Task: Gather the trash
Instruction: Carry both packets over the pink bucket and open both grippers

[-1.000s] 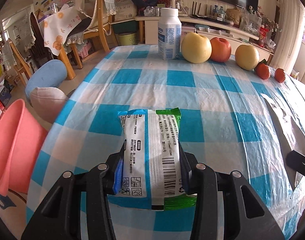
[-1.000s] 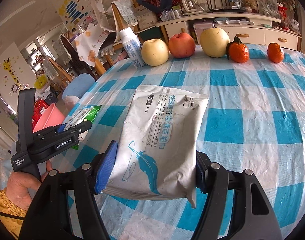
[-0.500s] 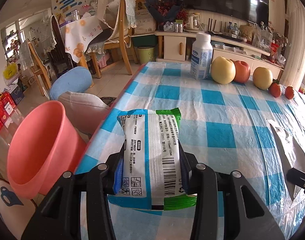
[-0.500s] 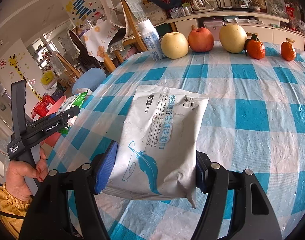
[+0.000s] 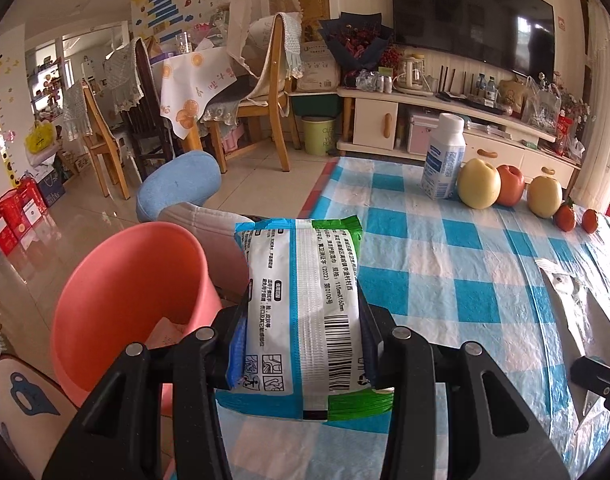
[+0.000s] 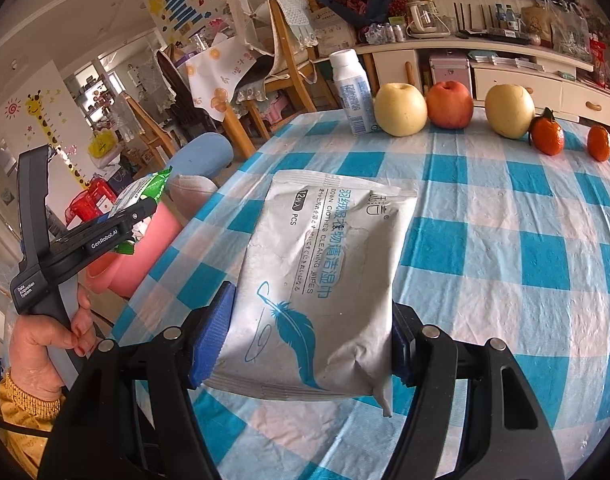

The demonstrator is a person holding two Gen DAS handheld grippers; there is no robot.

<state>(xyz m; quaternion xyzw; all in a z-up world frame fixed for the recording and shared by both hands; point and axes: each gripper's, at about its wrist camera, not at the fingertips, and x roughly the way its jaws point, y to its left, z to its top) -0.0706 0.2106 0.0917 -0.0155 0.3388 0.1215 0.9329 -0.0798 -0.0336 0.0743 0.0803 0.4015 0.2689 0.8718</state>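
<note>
My left gripper (image 5: 301, 344) is shut on a blue, white and green wipes packet (image 5: 301, 300) and holds it at the table's left edge, just right of a pink bin (image 5: 133, 304) that stands beside the table. Some paper lies in the bin. In the right wrist view the left gripper (image 6: 141, 208) with its packet (image 6: 145, 192) is over the pink bin (image 6: 145, 256). My right gripper (image 6: 311, 336) is shut on a grey wipes pack (image 6: 321, 276) above the checked tablecloth (image 6: 505, 248).
A white bottle (image 6: 355, 92), three apples (image 6: 449, 104) and two oranges (image 6: 547, 136) line the table's far edge. A blue stool (image 5: 181, 184) and wooden chairs (image 5: 265, 92) stand beyond the bin. A TV cabinet (image 5: 445, 120) is behind the table.
My left gripper has moved left with its packet, from over the table to its edge by the pink bin. My right gripper has drifted slightly left, still holding the grey pack.
</note>
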